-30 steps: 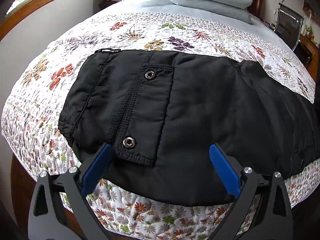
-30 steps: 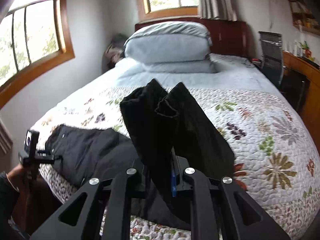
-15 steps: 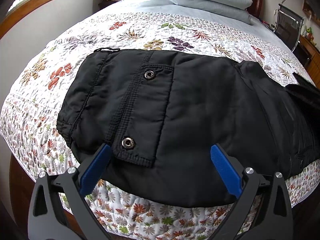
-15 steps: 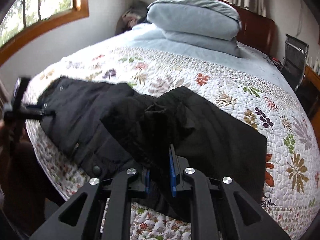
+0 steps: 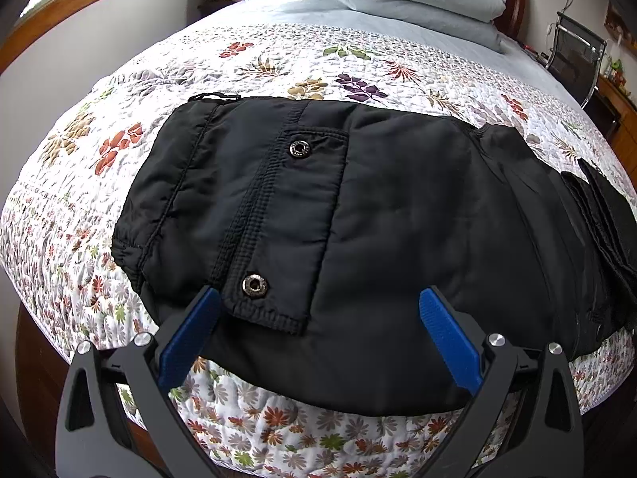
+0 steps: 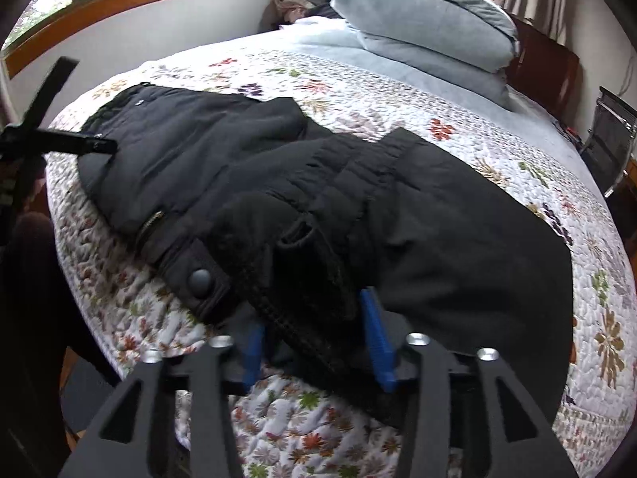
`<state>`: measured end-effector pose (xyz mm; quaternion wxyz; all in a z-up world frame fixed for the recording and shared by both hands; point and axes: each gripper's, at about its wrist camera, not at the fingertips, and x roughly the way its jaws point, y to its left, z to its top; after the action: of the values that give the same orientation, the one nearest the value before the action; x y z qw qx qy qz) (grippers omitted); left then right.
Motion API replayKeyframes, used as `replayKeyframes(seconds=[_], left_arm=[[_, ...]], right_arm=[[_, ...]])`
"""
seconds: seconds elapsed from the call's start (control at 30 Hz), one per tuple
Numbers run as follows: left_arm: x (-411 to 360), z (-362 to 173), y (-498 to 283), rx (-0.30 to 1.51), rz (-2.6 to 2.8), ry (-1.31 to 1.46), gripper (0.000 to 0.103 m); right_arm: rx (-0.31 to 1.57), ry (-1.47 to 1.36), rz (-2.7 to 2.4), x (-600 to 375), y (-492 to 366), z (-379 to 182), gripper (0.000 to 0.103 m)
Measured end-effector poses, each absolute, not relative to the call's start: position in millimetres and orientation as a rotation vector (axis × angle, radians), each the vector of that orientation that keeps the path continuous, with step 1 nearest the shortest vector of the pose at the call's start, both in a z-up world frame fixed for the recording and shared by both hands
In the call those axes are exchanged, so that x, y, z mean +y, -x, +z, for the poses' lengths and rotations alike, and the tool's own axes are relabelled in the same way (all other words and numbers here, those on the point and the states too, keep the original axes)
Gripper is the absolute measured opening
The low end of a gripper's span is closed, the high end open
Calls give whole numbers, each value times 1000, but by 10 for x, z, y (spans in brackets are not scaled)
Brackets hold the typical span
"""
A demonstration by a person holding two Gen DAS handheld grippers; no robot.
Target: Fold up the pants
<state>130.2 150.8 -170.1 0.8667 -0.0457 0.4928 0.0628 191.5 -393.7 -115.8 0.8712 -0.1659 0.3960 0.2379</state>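
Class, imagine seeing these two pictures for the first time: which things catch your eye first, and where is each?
The black padded pants sprawl across the floral quilted bedspread near the bed's foot. Grey-blue pillows are stacked at the headboard. The right gripper, jaws opening, has a pants fold between its blue pads.

My left gripper (image 5: 318, 318) hangs tilted downward, blue pads (image 5: 187, 334) spread wide w/ nothing pinched; my right gripper (image 6: 314, 338), also angled down, jaws opening, pads (image 6: 376, 338) parting either side of dark cloth
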Motion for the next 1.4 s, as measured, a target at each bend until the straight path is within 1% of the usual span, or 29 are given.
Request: replayKeyframes(seconds=[0.07, 0.1, 0.23, 0.4, 0.43, 0.47, 0.53, 0.57, 0.67, 0.77, 0.93, 1.27, 1.3, 1.37, 1.4], left_arm=[[1503, -1701, -1305, 1032, 131, 96, 100], [1507, -1701, -1302, 1032, 131, 95, 100], [1501, -1703, -1299, 1030, 132, 98, 100], [1497, -1705, -1298, 1026, 133, 103, 100], [1500, -1705, -1297, 1026, 134, 104, 100], [1501, -1704, -1297, 1027, 134, 104, 100], [1501, -1704, -1297, 1027, 133, 105, 100], [1498, -1702, -1299, 1026, 132, 107, 100], [1508, -1704, -1293, 1026, 130, 109, 100], [1510, -1706, -1295, 1027, 126, 110, 100], [1525, -1713, -1292, 1025, 129, 111, 100], [1531, -1719, -1309, 1028, 138, 117, 100], [1537, -1719, -1314, 1028, 139, 121, 100], [1546, -1708, -1316, 1028, 141, 130, 100], [1550, -1696, -1313, 1029, 142, 135, 100]], right_arm=[[822, 321, 534, -3940, -1858, -1081, 64], [815, 298, 551, -3952, -1839, -1028, 65], [791, 144, 586, -4100, -1877, -797, 66], [811, 192, 560, -4073, -1984, -826, 66], [827, 195, 556, -4056, -2012, -865, 65], [840, 192, 557, -4045, -2026, -899, 58], [874, 178, 563, -4024, -2088, -972, 51], [884, 166, 564, -4027, -2113, -1000, 43], [902, 121, 581, -4044, -2130, -1030, 26], [877, 131, 597, -4037, -2080, -973, 22], [844, 138, 662, -4028, -1951, -862, 22], [903, 147, 666, -3981, -1968, -1136, 22], [906, 147, 665, -3978, -1970, -1146, 23], [909, 156, 671, -3961, -1962, -1151, 31], [907, 167, 671, -3949, -1946, -1144, 33]])
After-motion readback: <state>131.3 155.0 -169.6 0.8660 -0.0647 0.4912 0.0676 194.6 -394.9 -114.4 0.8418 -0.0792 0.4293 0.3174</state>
